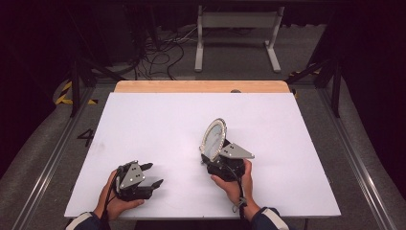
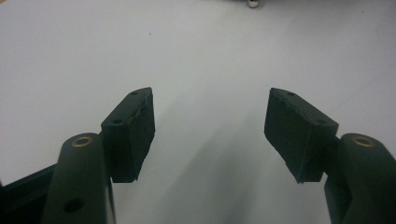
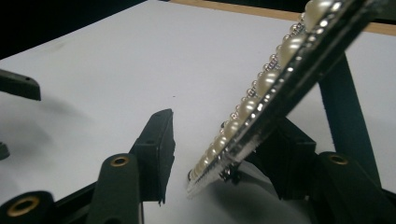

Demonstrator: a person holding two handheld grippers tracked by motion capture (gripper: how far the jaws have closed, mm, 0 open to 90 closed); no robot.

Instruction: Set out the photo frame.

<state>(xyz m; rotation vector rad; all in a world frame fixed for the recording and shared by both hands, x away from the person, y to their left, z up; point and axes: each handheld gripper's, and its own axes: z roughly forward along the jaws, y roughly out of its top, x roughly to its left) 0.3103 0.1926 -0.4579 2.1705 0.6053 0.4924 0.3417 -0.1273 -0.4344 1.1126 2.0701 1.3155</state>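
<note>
While the right tool [image 3: 212, 140] is sitting with jaws apart around the pearl-rimmed mirror [image 1: 214, 137], tilted on the bench [image 1: 143, 124] | left tool [image 2: 208, 128] is gaping wide, well apart.

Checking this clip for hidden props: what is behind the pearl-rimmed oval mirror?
Behind the pearl-rimmed oval mirror a black prop leg runs down to the white table. The right gripper hides its back's lower part.
</note>
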